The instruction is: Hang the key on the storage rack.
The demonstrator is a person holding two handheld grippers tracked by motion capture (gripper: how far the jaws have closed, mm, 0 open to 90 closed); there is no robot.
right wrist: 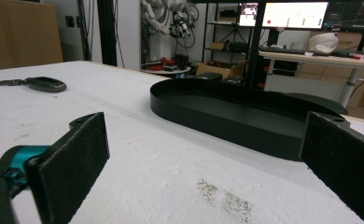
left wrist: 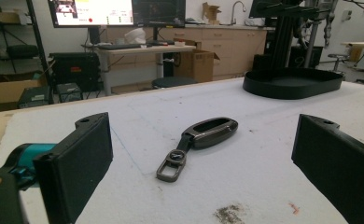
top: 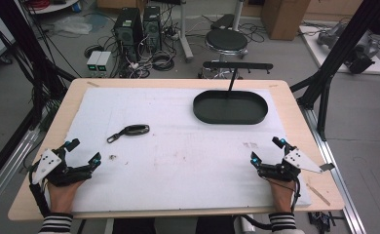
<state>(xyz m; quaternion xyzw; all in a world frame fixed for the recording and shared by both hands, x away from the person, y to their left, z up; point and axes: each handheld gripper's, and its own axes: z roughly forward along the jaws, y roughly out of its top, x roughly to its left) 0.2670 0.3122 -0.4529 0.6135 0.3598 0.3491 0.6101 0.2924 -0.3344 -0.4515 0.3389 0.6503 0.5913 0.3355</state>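
A dark key fob with a metal clasp (top: 129, 130) lies on the white mat, left of centre. It sits a short way ahead of my left gripper (top: 83, 152), whose jaws stand wide open with nothing between them; the left gripper view has the key fob (left wrist: 201, 140) ahead, between the jaws. A black oval tray (top: 230, 107) rests at the back right with a stand rising from it. My right gripper (top: 266, 149) stays open near the front right, facing the black tray (right wrist: 227, 116), and the key fob (right wrist: 40, 84) lies far to its left.
The white foam mat (top: 178, 151) covers most of the wooden table (top: 295, 112). Small dark smudges mark the mat near each gripper. Beyond the table stand a stool (top: 226, 40), computer towers (top: 137, 27) and cables on the floor. Black frame posts flank both sides.
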